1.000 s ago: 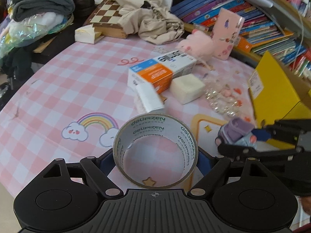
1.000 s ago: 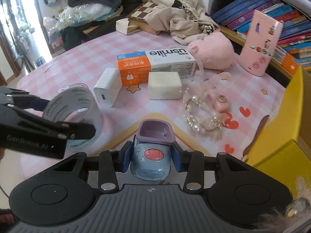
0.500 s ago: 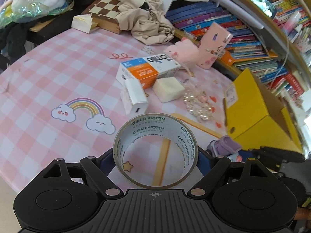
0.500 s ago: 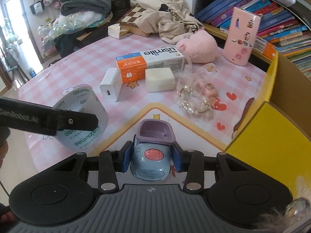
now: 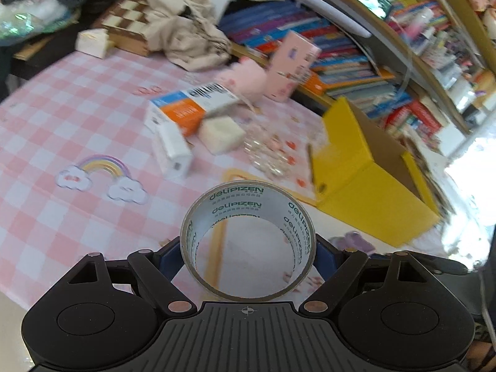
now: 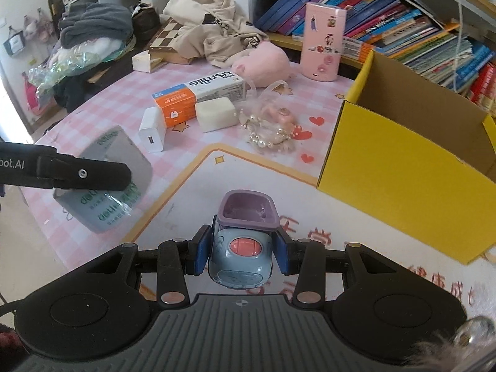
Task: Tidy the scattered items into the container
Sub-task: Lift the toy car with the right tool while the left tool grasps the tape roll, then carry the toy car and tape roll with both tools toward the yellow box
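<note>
My left gripper (image 5: 248,251) is shut on a roll of clear tape (image 5: 297,217) printed in green, held above the pink checked table. My right gripper (image 6: 241,252) is shut on a small blue and purple toy (image 6: 240,257) with a red button. The same tape roll (image 6: 102,204) and a left finger (image 6: 83,173) show at the left of the right wrist view. An open yellow cardboard box (image 6: 400,167) stands to the right; it is also the yellow box (image 5: 365,179) ahead and right in the left wrist view. A sliver of the purple toy (image 5: 352,240) peeks past the left gripper.
Left on the table are an orange and white carton (image 6: 198,96), a white charger (image 6: 152,130), a white block (image 6: 217,113), a bag of pearl beads (image 6: 272,127), a pink plush (image 6: 263,65) and a pink case (image 6: 322,42). Books (image 6: 403,31) line the shelf behind.
Both grippers have swung right with their loads and risen a little. The yellow box now looms larger in both views, and the scattered items have slid left.
</note>
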`<state>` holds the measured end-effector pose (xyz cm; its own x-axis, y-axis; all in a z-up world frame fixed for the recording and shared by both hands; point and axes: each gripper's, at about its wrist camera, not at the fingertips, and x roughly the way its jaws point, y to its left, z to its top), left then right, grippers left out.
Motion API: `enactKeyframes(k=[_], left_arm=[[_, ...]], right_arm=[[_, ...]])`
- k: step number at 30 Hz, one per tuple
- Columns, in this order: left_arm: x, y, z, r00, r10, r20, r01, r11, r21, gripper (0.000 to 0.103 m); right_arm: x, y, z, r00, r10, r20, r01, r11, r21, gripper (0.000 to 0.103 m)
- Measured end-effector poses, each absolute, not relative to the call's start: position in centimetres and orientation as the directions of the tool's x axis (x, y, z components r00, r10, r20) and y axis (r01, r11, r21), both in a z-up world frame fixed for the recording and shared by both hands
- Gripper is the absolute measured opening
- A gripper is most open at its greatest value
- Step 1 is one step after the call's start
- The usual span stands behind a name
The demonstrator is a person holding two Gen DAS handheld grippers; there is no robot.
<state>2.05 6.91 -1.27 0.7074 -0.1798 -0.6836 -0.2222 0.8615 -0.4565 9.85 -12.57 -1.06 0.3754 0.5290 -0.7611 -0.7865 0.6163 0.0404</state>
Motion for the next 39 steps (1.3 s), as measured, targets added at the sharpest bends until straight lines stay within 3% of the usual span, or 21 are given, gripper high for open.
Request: enactKeyframes(k=[24, 39], left_arm=[[0.8, 3.8, -0.3, 0.680, -0.310, -0.664, -0.020, 0.898, -0.439, 0.085], [2.4, 1.7, -0.1, 0.672, -0.330, -0.663, 0.013, 0.900, -0.435, 0.085]], right_arm=[[5.4, -17.9, -0.3, 0.502, 0.460, -0.733, -0.628, 0.776, 0.057, 0.040], [6.3, -20.5, 0.0, 0.530, 0.427, -0.733, -0.567, 0.821, 0.068, 0.040]])
